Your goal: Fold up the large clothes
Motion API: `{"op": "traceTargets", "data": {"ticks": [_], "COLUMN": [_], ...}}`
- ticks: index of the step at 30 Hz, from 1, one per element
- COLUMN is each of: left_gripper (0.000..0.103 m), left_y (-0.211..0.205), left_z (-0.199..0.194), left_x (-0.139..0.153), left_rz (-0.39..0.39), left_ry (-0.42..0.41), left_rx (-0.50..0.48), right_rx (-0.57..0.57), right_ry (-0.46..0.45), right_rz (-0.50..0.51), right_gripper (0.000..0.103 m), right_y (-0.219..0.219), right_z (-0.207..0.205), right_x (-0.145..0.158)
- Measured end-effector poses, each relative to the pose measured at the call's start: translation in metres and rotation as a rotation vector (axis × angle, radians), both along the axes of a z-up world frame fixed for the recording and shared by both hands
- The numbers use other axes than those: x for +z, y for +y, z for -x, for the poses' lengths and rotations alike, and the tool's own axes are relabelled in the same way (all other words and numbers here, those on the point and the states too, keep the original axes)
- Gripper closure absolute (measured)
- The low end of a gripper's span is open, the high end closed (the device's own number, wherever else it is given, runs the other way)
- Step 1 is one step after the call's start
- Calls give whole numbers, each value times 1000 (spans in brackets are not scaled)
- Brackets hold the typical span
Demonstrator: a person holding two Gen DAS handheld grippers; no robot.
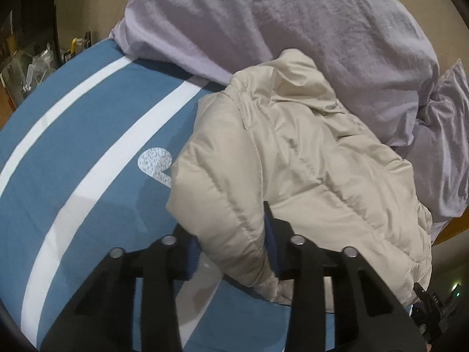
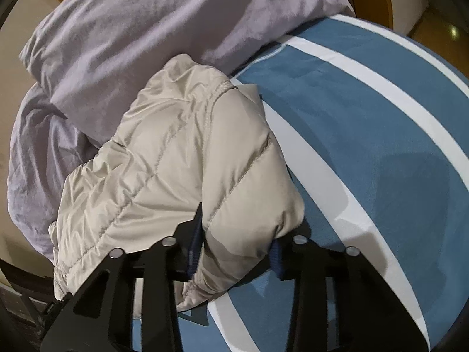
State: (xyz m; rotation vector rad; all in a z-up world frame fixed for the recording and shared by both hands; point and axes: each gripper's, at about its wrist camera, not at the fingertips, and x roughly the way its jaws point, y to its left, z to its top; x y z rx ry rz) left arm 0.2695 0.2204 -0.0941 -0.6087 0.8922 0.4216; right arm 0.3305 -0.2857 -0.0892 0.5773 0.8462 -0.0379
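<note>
A beige quilted puffer jacket (image 1: 293, 152) lies bunched on a blue bed cover with white stripes (image 1: 88, 135). In the left wrist view my left gripper (image 1: 231, 234) has its black fingers on either side of the jacket's near left edge, with puffy fabric between the blue pads. In the right wrist view the same jacket (image 2: 164, 158) lies left of centre, and my right gripper (image 2: 237, 234) has its fingers on either side of the jacket's near right corner, with fabric bulging between the pads.
A crumpled lilac duvet (image 1: 278, 23) lies behind the jacket and also fills the upper left of the right wrist view (image 2: 123, 29). The blue striped cover (image 2: 366, 135) stretches to the right. Cluttered shelves (image 1: 26, 58) stand beyond the bed's left edge.
</note>
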Motion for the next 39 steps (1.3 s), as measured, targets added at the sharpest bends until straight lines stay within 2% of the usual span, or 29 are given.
{"op": "traceTargets", "data": {"ticks": [2, 9, 17, 24, 28, 31, 33, 35, 37, 38, 39], "left_gripper": [74, 76, 76, 76, 75, 72, 68, 60, 50, 42, 39], "left_y": [-4, 0, 15, 21, 23, 23, 21, 20, 20, 19, 18], "left_z": [3, 22, 84, 145, 167, 169, 171, 174, 177, 178, 178], "left_x": [7, 23, 25, 28, 28, 24, 23, 23, 21, 21, 20], "left_rz": [-21, -39, -21, -36, -41, -37, -49, -50, -35, -32, -31], "left_ry": [-14, -50, -54, -35, -16, -1, 12, 19, 13, 10, 9], "left_rx": [-11, -24, 29, 81, 111, 127, 144, 163, 173, 176, 177], "right_rx": [7, 56, 150, 227, 271, 271, 255, 207, 171, 166, 169], "right_ry": [-8, -22, -29, -27, -29, -17, -4, -12, -43, -46, -47], "right_rz": [-1, 9, 14, -24, -21, 11, 42, 127, 176, 188, 200], "right_gripper": [71, 73, 73, 73, 73, 66, 56, 35, 29, 29, 29], "right_y": [1, 8, 29, 41, 45, 44, 42, 38, 32, 31, 32], "right_z": [3, 18, 57, 98, 117, 120, 121, 125, 128, 126, 124], "right_x": [3, 7, 3, -6, -8, -4, 0, 8, 17, 19, 21]}}
